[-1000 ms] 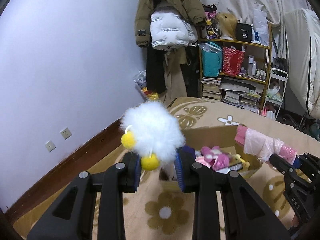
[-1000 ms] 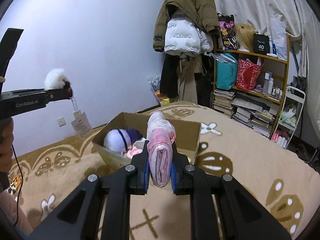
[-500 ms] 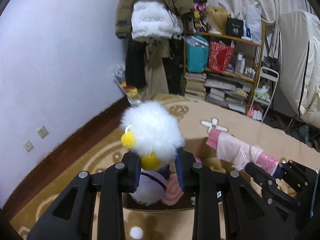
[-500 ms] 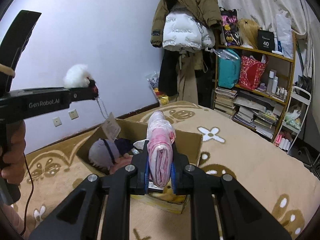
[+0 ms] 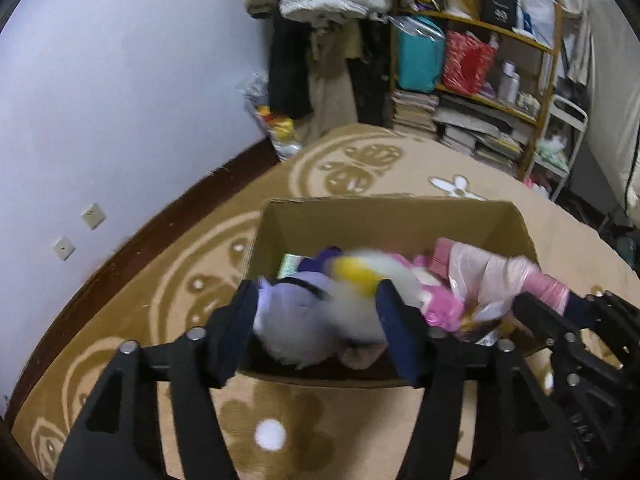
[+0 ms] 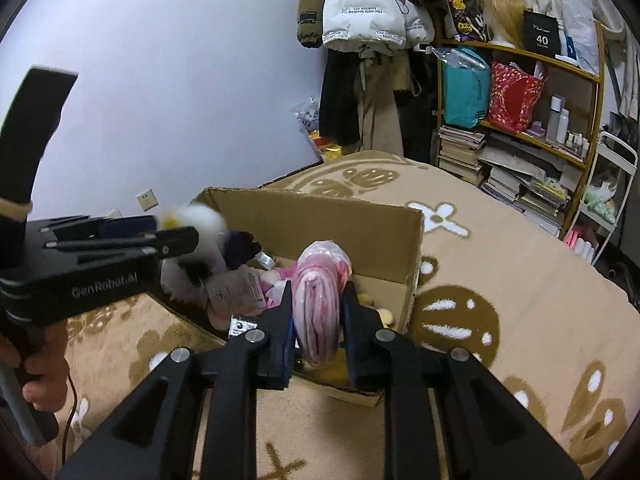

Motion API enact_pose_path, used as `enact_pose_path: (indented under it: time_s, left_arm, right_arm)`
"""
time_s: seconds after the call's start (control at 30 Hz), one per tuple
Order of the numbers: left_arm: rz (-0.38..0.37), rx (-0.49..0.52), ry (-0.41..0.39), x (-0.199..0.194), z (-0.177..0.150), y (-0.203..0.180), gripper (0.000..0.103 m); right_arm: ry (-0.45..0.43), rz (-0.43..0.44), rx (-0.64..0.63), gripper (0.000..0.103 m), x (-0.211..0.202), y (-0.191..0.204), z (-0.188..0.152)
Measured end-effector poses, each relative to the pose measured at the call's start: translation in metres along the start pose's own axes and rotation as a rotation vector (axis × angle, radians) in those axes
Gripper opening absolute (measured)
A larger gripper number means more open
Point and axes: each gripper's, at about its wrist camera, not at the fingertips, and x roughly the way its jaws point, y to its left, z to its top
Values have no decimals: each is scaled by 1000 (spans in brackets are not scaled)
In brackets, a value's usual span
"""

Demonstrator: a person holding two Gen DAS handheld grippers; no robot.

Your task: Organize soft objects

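The cardboard box [image 6: 320,220] looks matt brown; the white plush toy [image 6: 204,220] is fluffy; the pink bundle [image 6: 320,300] wears glossy plastic film; the carpet [image 6: 500,280] is nappy.

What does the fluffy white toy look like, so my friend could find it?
Find the open cardboard box on the tan flowered blanket. Just above its near end, between the left gripper's fingers, is a fluffy white toy. Only it has white fur and a yellow ball.

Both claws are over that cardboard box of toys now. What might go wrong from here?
The left gripper is open and the white fluffy toy looks mid-drop; it could bounce out of the already crowded cardboard box. The right gripper holds the pink wrapped bundle close beside it, so the two could bump.
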Motion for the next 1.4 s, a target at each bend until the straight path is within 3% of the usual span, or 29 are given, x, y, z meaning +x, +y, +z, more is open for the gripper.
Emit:
enact_pose_path:
  time_s: [0.23, 0.33, 0.5, 0.8, 1.0, 1.13, 1.4]
  left_arm:
    - [29, -31, -22, -26, -5, 26, 89]
    - [38, -11, -39, -45, -8, 34, 96]
    - [40, -27, -96, -88, -10, 48, 98]
    - [60, -51, -203, -165, -27, 71, 100]
    - [89, -75, -270, -208, -55, 82, 100]
    - [129, -73, -300, -223, -77, 84, 100]
    - [108, -46, -295, -219, -121, 84, 100]
  right_arm:
    - [-51, 8, 14, 63, -22, 2, 11]
    - [-57, 17, 41, 83, -34, 0, 15]
    - [-73, -4, 58, 103, -55, -3, 17]
    - [-122, -42, 12, 103, -105, 9, 12]
    - [-173, -58, -2, 103, -142, 17, -1]
    - [-204, -65, 1, 103, -160, 21, -13]
    - [-246, -87, -7, 103, -173, 21, -42]
